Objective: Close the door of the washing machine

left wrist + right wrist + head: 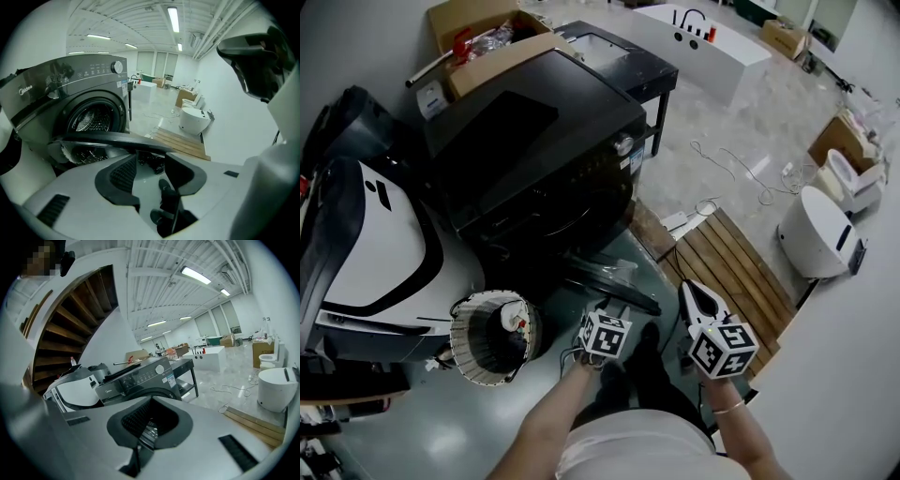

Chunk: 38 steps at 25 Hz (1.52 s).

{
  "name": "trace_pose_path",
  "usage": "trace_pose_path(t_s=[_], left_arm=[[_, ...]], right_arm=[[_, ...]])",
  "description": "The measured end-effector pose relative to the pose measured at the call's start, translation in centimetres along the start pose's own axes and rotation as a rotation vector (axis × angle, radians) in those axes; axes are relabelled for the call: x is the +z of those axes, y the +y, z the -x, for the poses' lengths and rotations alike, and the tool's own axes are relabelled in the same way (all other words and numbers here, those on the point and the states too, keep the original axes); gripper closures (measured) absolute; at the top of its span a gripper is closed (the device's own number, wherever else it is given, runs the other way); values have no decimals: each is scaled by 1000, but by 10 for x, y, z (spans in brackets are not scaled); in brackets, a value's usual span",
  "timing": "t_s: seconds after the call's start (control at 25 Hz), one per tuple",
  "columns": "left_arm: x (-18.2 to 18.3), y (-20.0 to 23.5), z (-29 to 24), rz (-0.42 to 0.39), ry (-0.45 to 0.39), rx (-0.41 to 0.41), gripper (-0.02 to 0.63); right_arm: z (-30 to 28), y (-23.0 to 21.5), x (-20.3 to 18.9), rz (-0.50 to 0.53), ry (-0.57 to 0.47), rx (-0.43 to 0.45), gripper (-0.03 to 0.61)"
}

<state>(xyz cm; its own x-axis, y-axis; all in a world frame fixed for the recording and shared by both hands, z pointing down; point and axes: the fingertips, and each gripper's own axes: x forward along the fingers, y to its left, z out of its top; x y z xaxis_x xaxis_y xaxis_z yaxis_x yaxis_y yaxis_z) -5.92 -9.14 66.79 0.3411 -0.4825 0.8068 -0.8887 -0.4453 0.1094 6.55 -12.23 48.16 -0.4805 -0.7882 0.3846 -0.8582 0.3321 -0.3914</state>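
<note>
Door (609,281) hangs swung wide off the front of the washing machine (534,159); it is likely stiff, hinged and weighty, best pushed at its free rim. The left gripper (151,161), spread and empty, is just short of that rim; the right gripper (149,401), pressed together, hangs farther from the machine

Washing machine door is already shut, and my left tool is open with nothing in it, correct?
Not quite: the door is open, swung out in front of the washing machine with the drum exposed, as the left gripper view shows. The left tool is indeed open with nothing in it.
</note>
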Motion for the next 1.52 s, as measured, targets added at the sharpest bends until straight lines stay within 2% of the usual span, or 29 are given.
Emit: trace_pose_path(t_s=[0.16, 0.64, 0.84, 0.96, 1.24, 1.52], left_arm=[[27, 5, -19, -3, -1, 13, 410], [92, 52, -61, 76, -11, 91, 428], [120, 68, -78, 146, -30, 157, 437], [135, 79, -88, 153, -39, 195, 440], [168, 104, -109, 183, -57, 235, 446], [199, 140, -128, 266, -91, 282, 446]], right_arm=[[-13, -16, 8, 4, 14, 3, 571], [-42, -50, 26, -1, 46, 12, 571], [-52, -69, 31, -7, 66, 11, 571], [-57, -81, 36, -9, 71, 10, 571], [-68, -107, 42, -22, 87, 1, 571], [-87, -126, 47, -22, 105, 2, 571]])
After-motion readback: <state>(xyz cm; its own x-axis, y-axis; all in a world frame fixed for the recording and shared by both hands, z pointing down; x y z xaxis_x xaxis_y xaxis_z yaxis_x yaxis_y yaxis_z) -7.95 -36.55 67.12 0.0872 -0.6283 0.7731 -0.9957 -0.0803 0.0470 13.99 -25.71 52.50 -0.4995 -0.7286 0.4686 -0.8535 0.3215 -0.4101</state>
